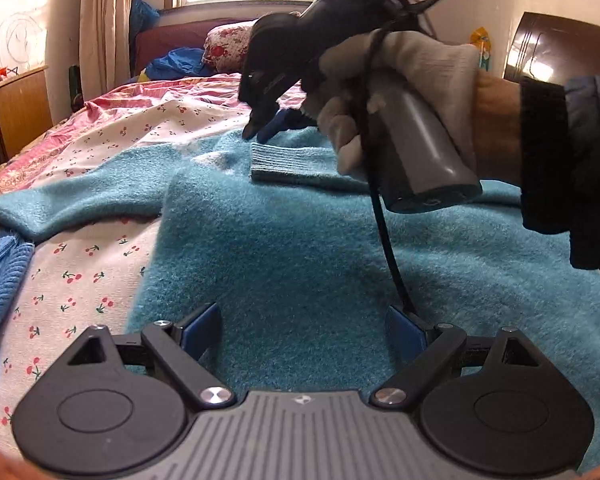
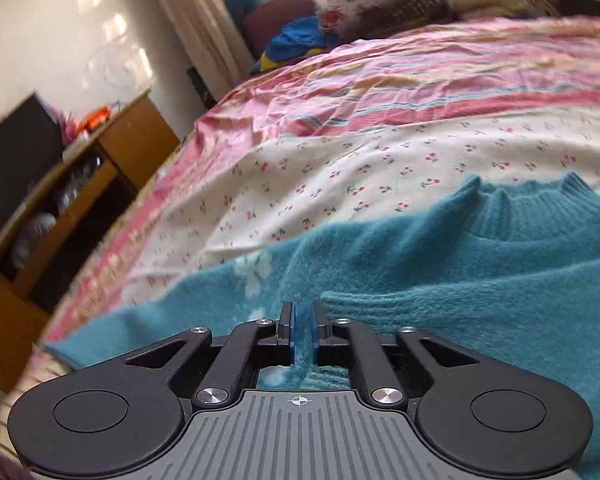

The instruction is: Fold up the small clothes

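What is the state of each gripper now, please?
Left gripper: open, fingers spread above the teal sweater, holding nothing.
Right gripper: nearly closed; whether it pinches the sweater cannot be told.

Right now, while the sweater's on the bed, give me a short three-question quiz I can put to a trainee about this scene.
1. True or false: the left gripper is clamped on the teal sweater.
2. Which part of the sweater lies folded across its body, next to the right gripper?
A. the collar
B. a sleeve with a ribbed cuff
C. the bottom hem
3. Fill in: the bedsheet beside the sweater carries a small ____ print.

Key:
1. False: its jaws stand wide apart over the sweater.
2. B: the sleeve lies folded inward across the body.
3. Cherry.
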The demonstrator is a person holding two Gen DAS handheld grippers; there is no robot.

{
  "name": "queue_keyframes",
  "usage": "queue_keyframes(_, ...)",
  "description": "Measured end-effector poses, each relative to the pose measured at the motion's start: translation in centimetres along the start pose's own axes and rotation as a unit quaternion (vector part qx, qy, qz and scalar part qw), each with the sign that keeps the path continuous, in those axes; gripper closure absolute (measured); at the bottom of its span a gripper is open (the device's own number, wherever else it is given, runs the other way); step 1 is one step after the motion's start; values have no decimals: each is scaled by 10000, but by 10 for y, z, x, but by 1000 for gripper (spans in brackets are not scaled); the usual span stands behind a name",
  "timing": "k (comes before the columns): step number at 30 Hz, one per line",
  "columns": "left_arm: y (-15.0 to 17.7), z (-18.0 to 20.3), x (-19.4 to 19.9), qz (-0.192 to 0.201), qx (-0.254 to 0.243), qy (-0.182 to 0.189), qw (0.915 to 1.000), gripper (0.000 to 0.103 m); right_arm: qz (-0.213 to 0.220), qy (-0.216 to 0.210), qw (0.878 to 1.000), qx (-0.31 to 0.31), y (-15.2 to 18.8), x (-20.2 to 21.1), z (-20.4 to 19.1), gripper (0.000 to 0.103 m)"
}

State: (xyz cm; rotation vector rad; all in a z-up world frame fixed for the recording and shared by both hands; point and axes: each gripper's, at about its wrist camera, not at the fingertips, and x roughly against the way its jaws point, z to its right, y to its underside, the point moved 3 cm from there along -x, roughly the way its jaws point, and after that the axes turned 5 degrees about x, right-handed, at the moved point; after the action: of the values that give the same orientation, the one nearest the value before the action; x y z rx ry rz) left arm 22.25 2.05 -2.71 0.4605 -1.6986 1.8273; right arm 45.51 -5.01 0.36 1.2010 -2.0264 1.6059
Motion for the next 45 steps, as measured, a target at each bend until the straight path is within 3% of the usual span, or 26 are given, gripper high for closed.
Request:
queue_keyframes(4, 1, -2, 2, 64, 50, 35, 10000, 8, 132, -133, 9998, 11, 3, 22, 5, 92)
queue_keyframes(8, 1, -4, -1, 56, 102, 26, 9999, 8, 176, 155, 9991, 350, 12, 39, 14, 92)
queue_keyframes(11, 6, -3, -1, 12, 57, -21, 10000, 8, -303, 630, 9968, 386, 31, 26, 32, 92)
queue_keyframes(14, 3, -5, 4, 105, 126, -85, 9998, 8, -145, 531, 9980, 302, 37, 39, 38, 92)
queue_keyframes(18, -14, -26, 19, 379, 570, -325, 9971, 8, 332, 338, 9984, 304, 48, 69, 36, 92)
queue_keyframes(21, -28, -53, 22, 515, 726, -757, 9931, 8, 347, 303, 9982, 384, 65, 73, 37, 92)
queue_keyframes(26, -58, -113, 23, 664, 881, -1681, 9796, 8, 448, 311, 9978, 380, 89, 67, 43, 92)
queue_keyframes(29, -77, -155, 18, 671, 1433, -2100, 9648, 8, 614, 262, 9973, 305, 94, 67, 46, 92)
queue_keyframes(35, -89, -218, -14, 795, 2667, -2556, 9258, 9, 966, 257, 9940, 452, 106, 68, 47, 92)
queue_keyframes(39, -97, -224, -29, 971, 2831, -2804, 9120, 9, 1018, 137, 9943, 294, 108, 67, 52, 93)
queue_keyframes(41, -99, -221, -33, 1013, 2981, -2716, 9095, 10, 1045, 70, 9943, 214, 109, 66, 55, 93)
queue_keyframes(45, -100, -207, -43, 988, 3041, -2394, 9168, 12, 1076, -7, 9941, 118, 110, 66, 57, 93)
